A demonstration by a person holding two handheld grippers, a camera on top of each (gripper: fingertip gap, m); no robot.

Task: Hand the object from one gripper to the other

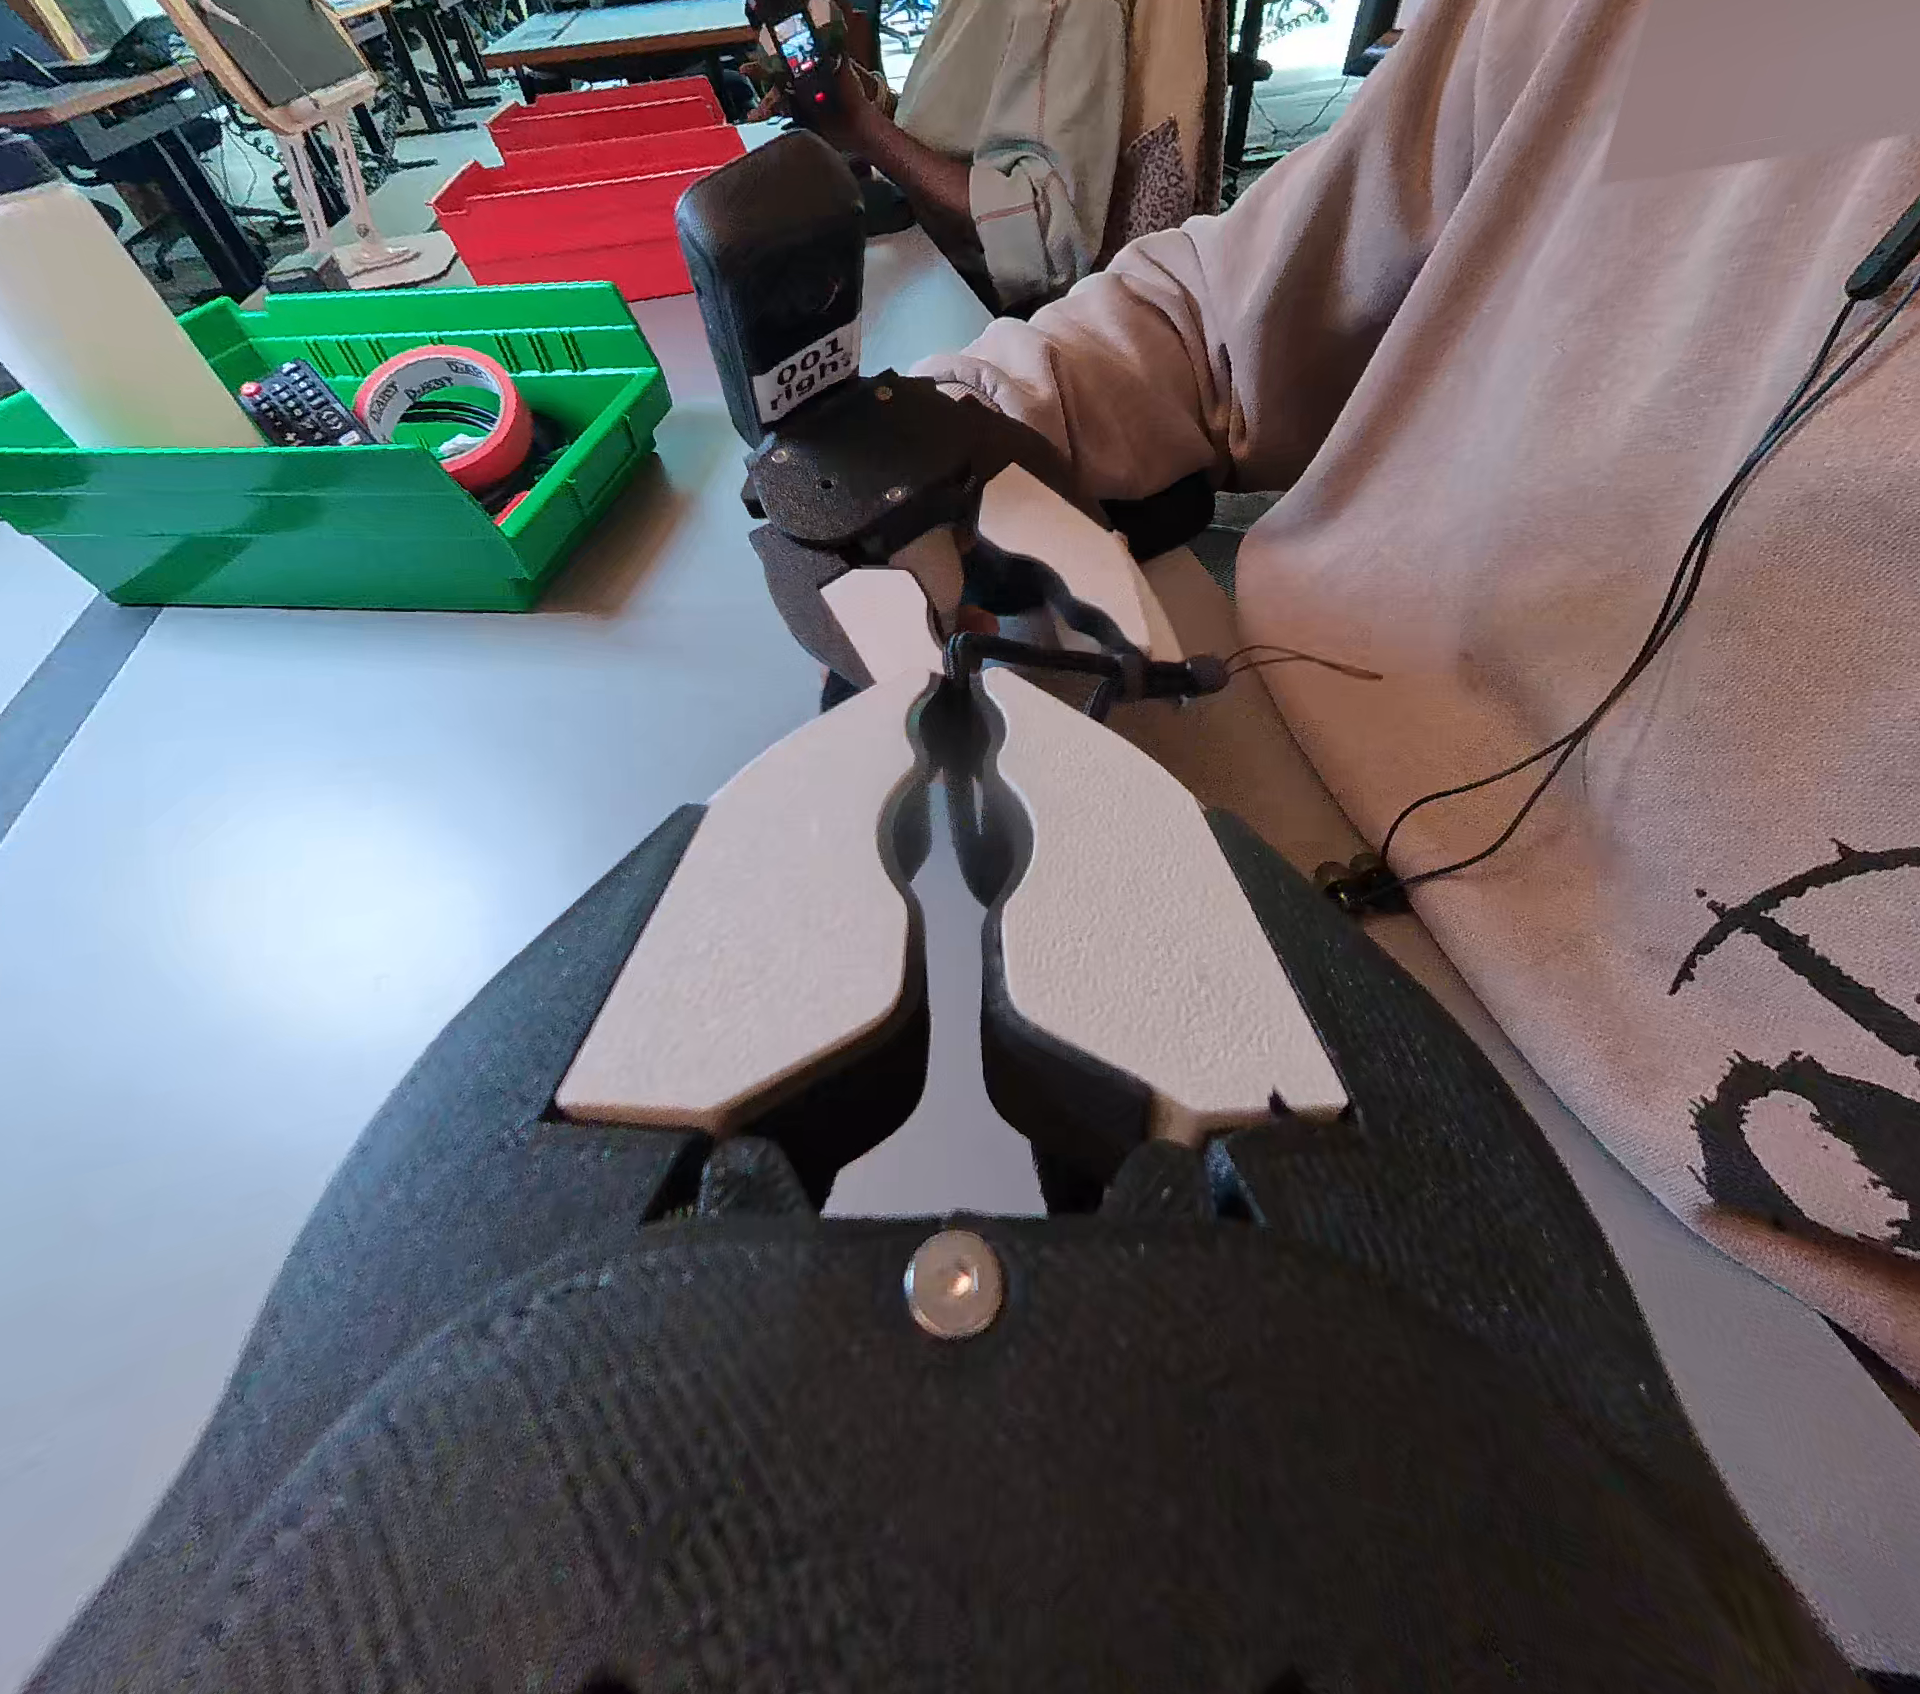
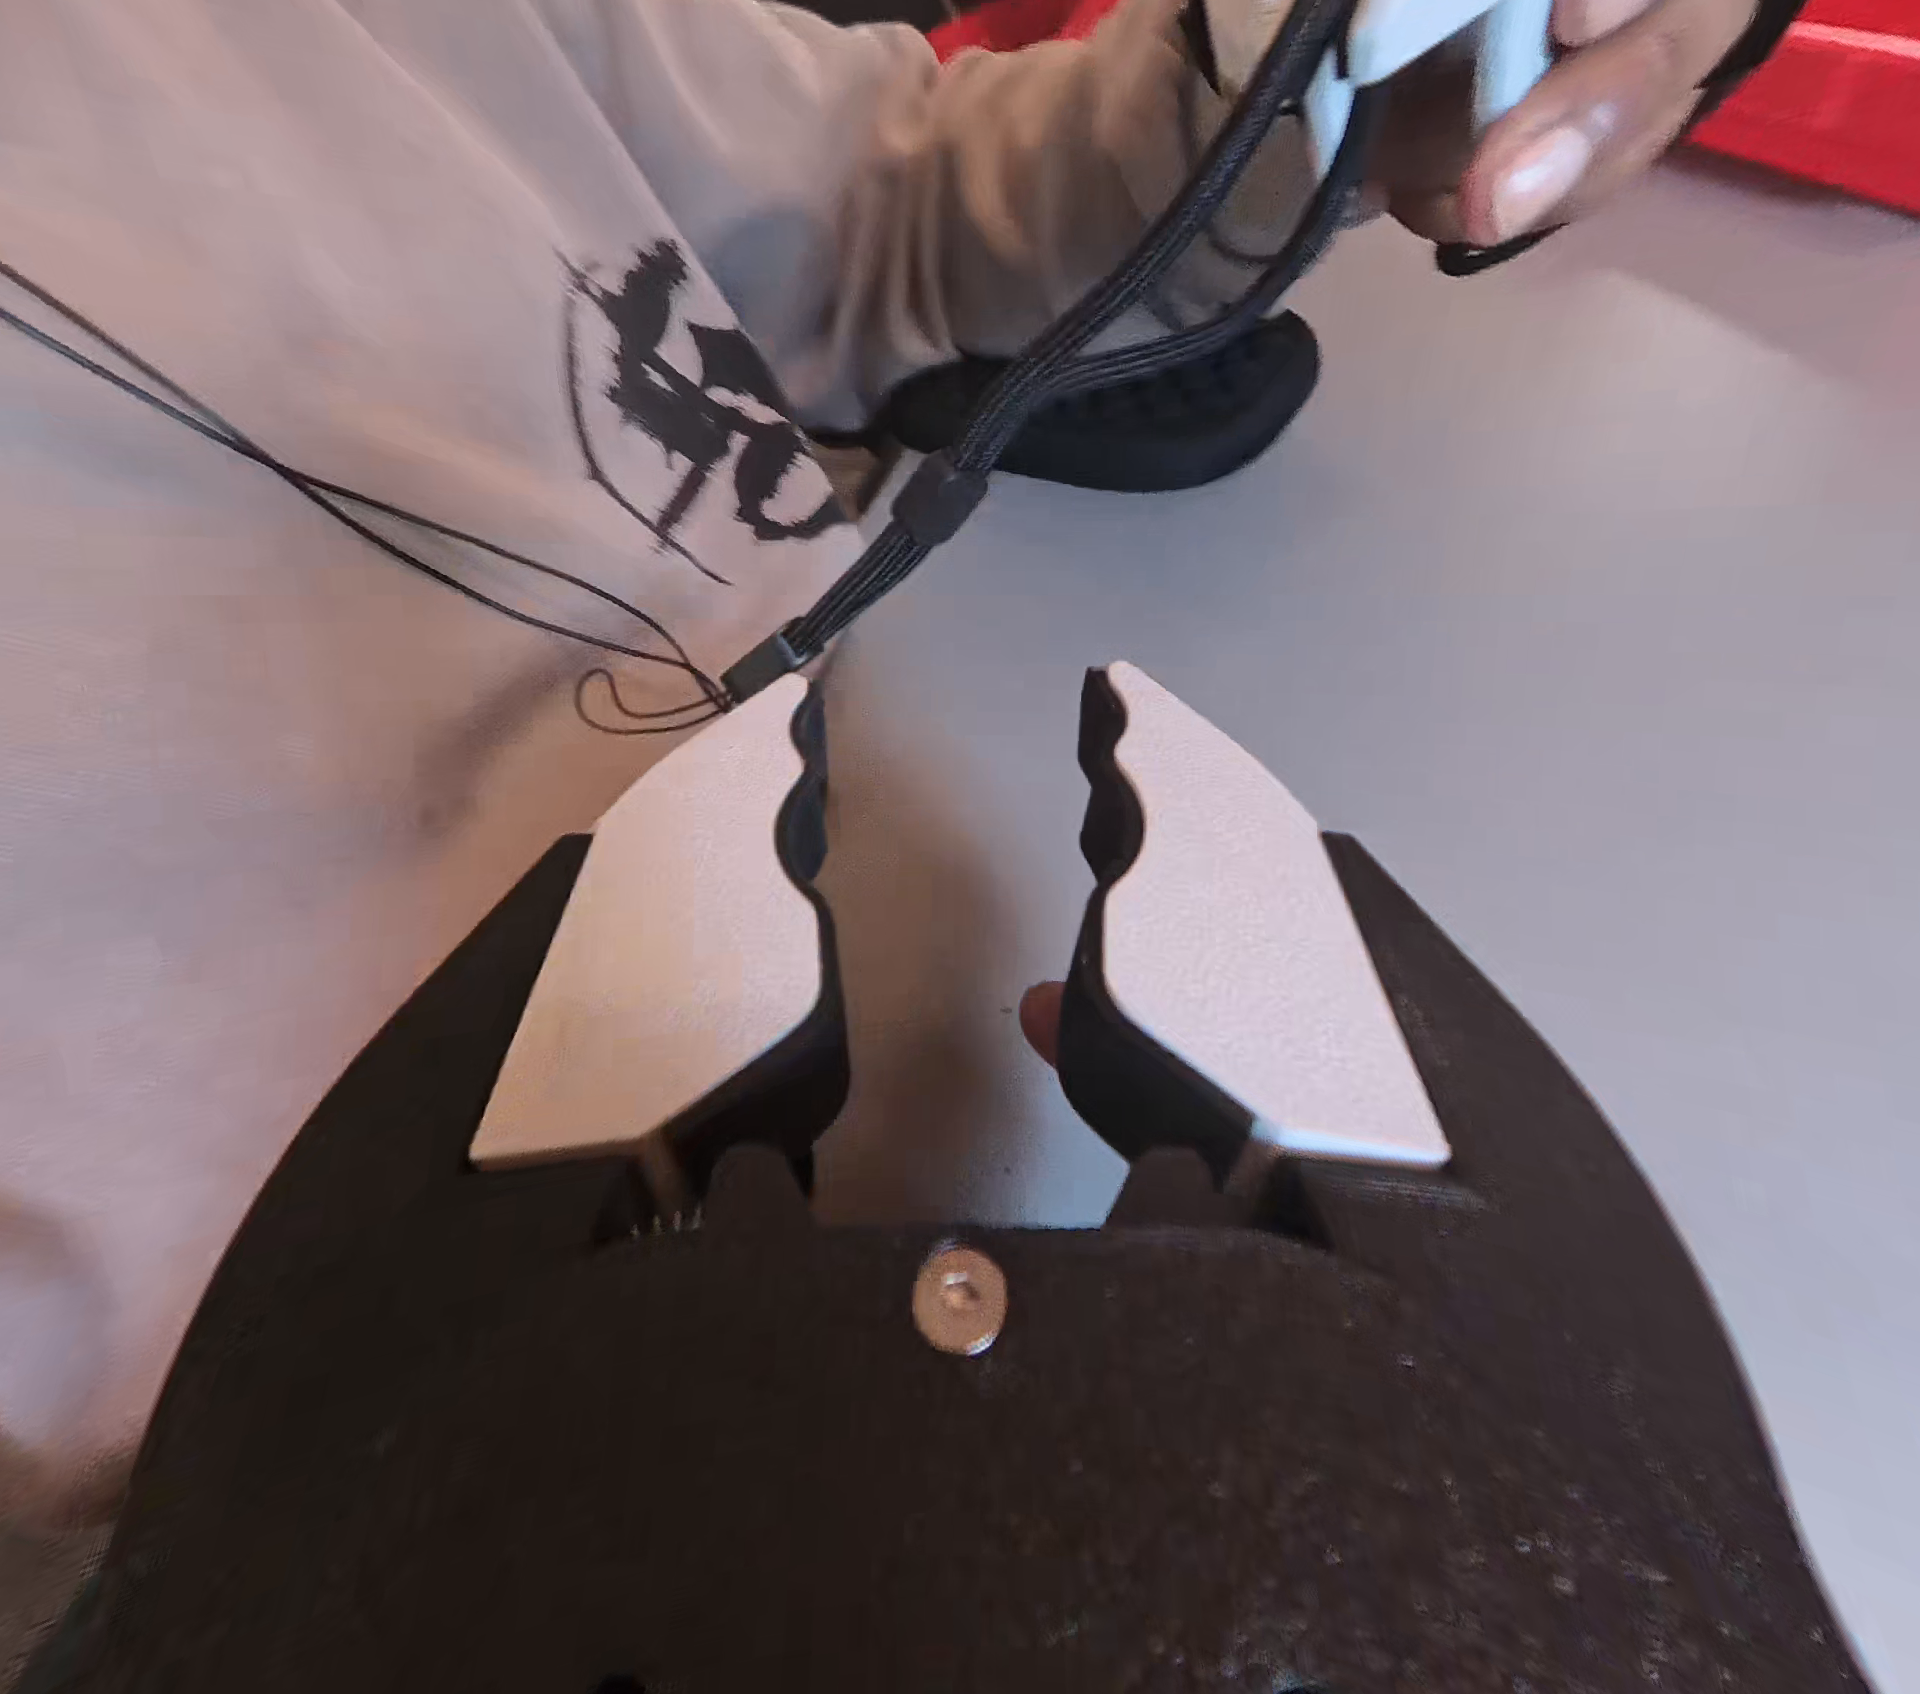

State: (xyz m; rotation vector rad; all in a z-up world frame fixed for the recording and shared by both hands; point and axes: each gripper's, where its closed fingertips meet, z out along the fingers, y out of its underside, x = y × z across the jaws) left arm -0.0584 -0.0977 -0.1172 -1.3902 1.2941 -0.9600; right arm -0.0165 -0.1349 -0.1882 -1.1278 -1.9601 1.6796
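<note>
The left gripper (image 1: 954, 688) has its jaws pressed together on a black braided wrist strap (image 1: 961, 771), the cord running down the narrow slot between the two white pads. From the tips, the strap bends toward three o'clock, where its slider and thin loop end (image 1: 1195, 673) stick out sideways in front of a person's pale sweatshirt (image 1: 1558, 501).

In the right wrist view the same strap (image 2: 1039, 418) stretches taut from the left gripper (image 2: 1340, 34) at one o'clock, held in a bare hand (image 2: 1621, 75), down to seven o'clock of it, where the strap's small black end piece (image 2: 758, 668) lies right at the tip of the right gripper's near finger. The right gripper (image 2: 945, 688) has its jaws spread, with bare grey bench (image 2: 1455, 605) showing between them; the end piece sits on the outer side of the finger tip (whether it touches I cannot tell), not between the pads.

Seen from the left wrist, the right gripper (image 1: 935, 605) stands just beyond the left one's tips, at twelve o'clock, its black camera block (image 1: 774, 273) rising above it. Off at ten o'clock on the bench sits a green bin (image 1: 312, 522) holding a roll of red tape (image 1: 447, 408), a black remote (image 1: 301, 403) and a white cylinder (image 1: 94, 325). Red bins (image 1: 592, 210) lie behind it at eleven o'clock. A second seated person (image 1: 1049, 75) holds another device beyond them.
</note>
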